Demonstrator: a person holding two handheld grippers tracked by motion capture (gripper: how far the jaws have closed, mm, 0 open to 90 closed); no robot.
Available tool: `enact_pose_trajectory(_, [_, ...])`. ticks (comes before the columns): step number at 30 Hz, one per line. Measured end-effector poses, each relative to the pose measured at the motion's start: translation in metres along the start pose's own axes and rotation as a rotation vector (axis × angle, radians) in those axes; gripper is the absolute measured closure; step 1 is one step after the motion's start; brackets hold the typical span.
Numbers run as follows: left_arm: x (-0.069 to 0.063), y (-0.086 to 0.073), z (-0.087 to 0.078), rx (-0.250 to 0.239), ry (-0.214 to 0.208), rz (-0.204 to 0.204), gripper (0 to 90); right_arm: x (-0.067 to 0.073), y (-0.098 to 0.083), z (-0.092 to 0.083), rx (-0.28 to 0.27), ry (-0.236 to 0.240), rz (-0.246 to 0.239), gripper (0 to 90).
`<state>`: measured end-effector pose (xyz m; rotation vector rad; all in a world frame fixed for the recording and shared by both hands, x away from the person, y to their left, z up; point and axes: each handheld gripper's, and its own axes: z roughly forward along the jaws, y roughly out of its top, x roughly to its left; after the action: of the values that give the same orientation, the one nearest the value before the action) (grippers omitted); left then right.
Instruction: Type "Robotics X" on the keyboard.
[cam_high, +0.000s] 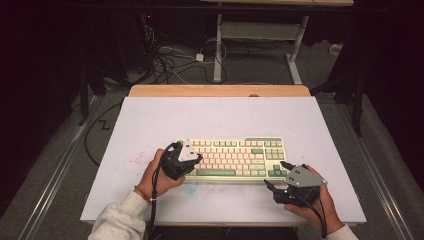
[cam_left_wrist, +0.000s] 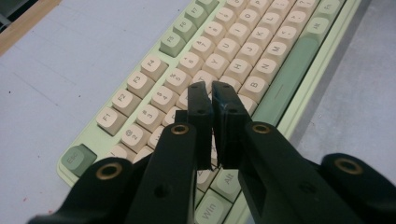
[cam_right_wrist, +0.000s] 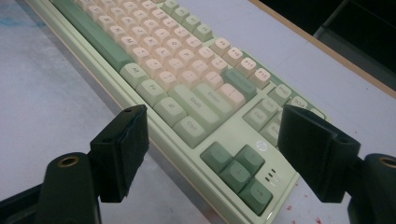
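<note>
Keyboard (cam_high: 235, 159), green case with cream and green keycaps, lies flat on the white table (cam_high: 150, 125), near the person's edge and roughly centred, long side across the table. Left gripper (cam_high: 196, 159) sits over the keyboard's left end, held in the left hand (cam_high: 157, 177); jaws clenched nearly together with nothing between them. In the left gripper view the closed tips (cam_left_wrist: 211, 93) hang over the letter rows, roughly above the G/V keys; cannot tell whether they touch a keycap. Right gripper (cam_high: 276, 175) is at the keyboard's right front corner, in the right hand (cam_high: 315, 205), jaws spread wide and empty. In the right gripper view its gap (cam_right_wrist: 212, 149) frames the arrow-key cluster (cam_right_wrist: 238, 175) and the keyboard's corner, pads clear of the case.
</note>
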<state>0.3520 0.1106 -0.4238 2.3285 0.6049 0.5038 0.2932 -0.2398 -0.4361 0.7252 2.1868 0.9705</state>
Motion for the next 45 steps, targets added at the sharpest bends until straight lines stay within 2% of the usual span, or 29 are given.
enact_pose_trajectory(4, [-0.004, 0.0, 0.001, 0.011, -0.011, 0.019, 83.8, 0.0, -0.001, 0.0, 0.002, 0.004, -0.001, 24.9])
enact_pose_trajectory(12, [-0.01, 0.0, 0.003, 0.021, -0.029, 0.032, 83.6, 0.003, -0.001, 0.003, 0.008, 0.017, -0.009, 24.9])
enact_pose_trajectory(25, [-0.018, -0.003, 0.015, 0.064, -0.05, 0.065, 83.2, 0.004, -0.002, 0.005, 0.015, 0.024, -0.015, 24.9])
enact_pose_trajectory(41, [-0.018, -0.006, 0.021, 0.088, -0.049, 0.07, 82.9, 0.005, -0.002, 0.006, 0.023, 0.032, -0.02, 24.9])
enact_pose_trajectory(45, [-0.019, -0.008, 0.026, 0.109, -0.047, 0.082, 83.9, 0.006, -0.002, 0.007, 0.027, 0.036, -0.025, 24.9])
